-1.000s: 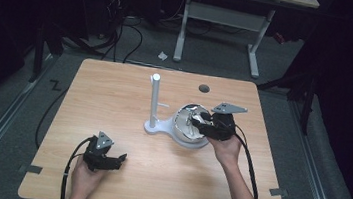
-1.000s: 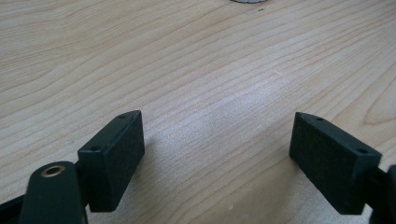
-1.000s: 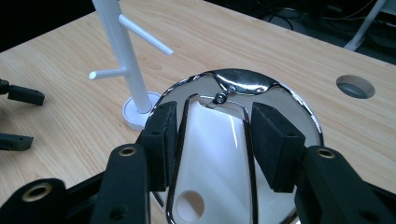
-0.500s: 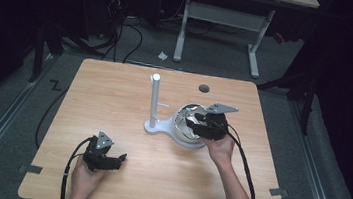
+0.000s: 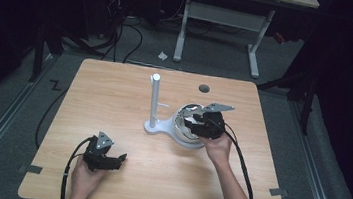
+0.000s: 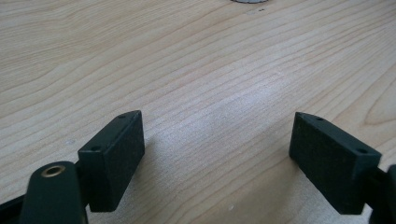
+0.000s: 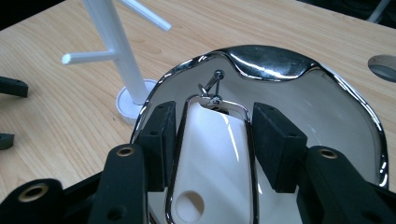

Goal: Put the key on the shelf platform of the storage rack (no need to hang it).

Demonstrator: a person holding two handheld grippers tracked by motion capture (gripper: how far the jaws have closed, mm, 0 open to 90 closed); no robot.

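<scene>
A white stand point(image 5: 154, 99) with a tall post point(image 7: 116, 51) and thin side pegs rises from the middle of the wooden table point(image 5: 115, 87). Beside its base lies a shiny chrome dish point(image 5: 182, 121) with a wavy rim point(image 7: 266, 58) and a white inside. A thin chrome wire loop point(image 7: 212, 100) lies in the dish. My right gripper point(image 5: 197, 124) reaches into the dish, open, its jaws point(image 7: 217, 116) standing on either side of the loop with slim gaps. My left gripper point(image 5: 118, 160) rests near the front left of the table, open point(image 6: 219, 135) over bare wood.
A dark round hole point(image 5: 204, 88) sits in the tabletop behind the dish. Black cables trail from both grippers over the front edge. A white desk frame point(image 5: 221, 19) and floor cables lie beyond the table's far edge.
My right gripper has slid a little to the left, further over the chrome dish. The left gripper has stayed where it was.
</scene>
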